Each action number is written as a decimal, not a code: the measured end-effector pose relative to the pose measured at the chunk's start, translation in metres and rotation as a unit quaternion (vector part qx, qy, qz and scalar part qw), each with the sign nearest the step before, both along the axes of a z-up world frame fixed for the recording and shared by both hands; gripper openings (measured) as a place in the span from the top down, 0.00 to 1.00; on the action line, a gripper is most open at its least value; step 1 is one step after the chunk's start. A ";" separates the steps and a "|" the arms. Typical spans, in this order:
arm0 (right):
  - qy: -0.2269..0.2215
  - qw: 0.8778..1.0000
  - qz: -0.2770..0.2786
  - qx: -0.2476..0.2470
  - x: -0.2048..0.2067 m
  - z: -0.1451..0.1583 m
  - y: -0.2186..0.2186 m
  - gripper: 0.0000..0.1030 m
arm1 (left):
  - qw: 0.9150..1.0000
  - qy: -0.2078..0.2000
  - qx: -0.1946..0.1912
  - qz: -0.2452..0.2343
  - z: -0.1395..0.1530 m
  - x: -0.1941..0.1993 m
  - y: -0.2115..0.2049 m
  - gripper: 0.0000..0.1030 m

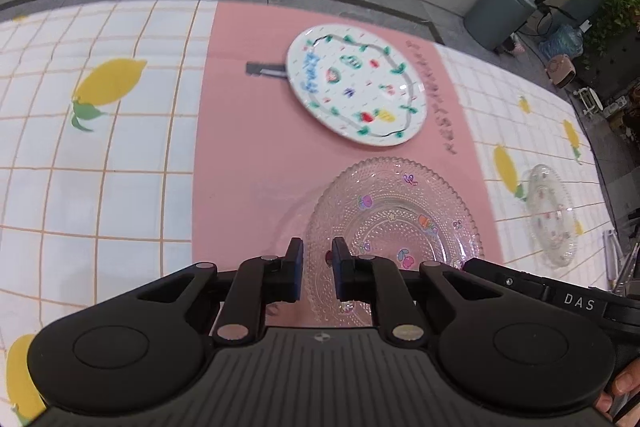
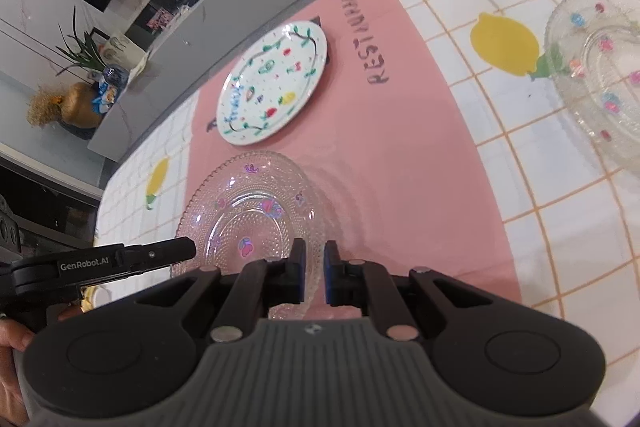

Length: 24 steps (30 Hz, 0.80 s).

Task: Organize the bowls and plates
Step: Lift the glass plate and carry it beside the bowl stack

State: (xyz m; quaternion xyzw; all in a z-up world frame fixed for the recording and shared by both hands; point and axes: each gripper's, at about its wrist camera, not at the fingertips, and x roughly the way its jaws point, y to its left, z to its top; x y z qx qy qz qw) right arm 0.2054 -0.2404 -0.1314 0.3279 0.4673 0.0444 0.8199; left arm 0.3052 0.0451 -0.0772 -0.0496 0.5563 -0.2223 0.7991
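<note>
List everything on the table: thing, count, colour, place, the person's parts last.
Cloth: one, white with lemons, under everything.
Mat: one, pink, mid-cloth.
Plate: one, white, painted, far on mat.
Glass plate: one, clear, near on mat, rim gripped.
Glass dish: one, clear, on cloth right of mat.
Left tongs: one, black, shut on glass plate.
Right tongs: one, black, shut on glass plate.

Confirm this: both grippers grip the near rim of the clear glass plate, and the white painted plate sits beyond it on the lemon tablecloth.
Not quite. The white painted plate sits on the pink mat, as the left wrist view shows. The rest stands.
</note>
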 end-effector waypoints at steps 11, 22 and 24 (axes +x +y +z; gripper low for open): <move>-0.017 1.000 0.004 0.010 -0.061 0.058 -0.042 0.92 | 0.999 -0.032 -0.019 -0.004 0.071 -0.068 -0.035 0.85; -0.028 1.000 0.003 0.014 -0.141 0.077 -0.097 0.90 | 0.997 -0.035 -0.065 0.021 0.086 -0.164 -0.069 0.86; -0.024 1.000 0.002 0.014 -0.153 0.076 -0.106 0.90 | 0.996 -0.039 -0.073 0.028 0.081 -0.180 -0.074 0.86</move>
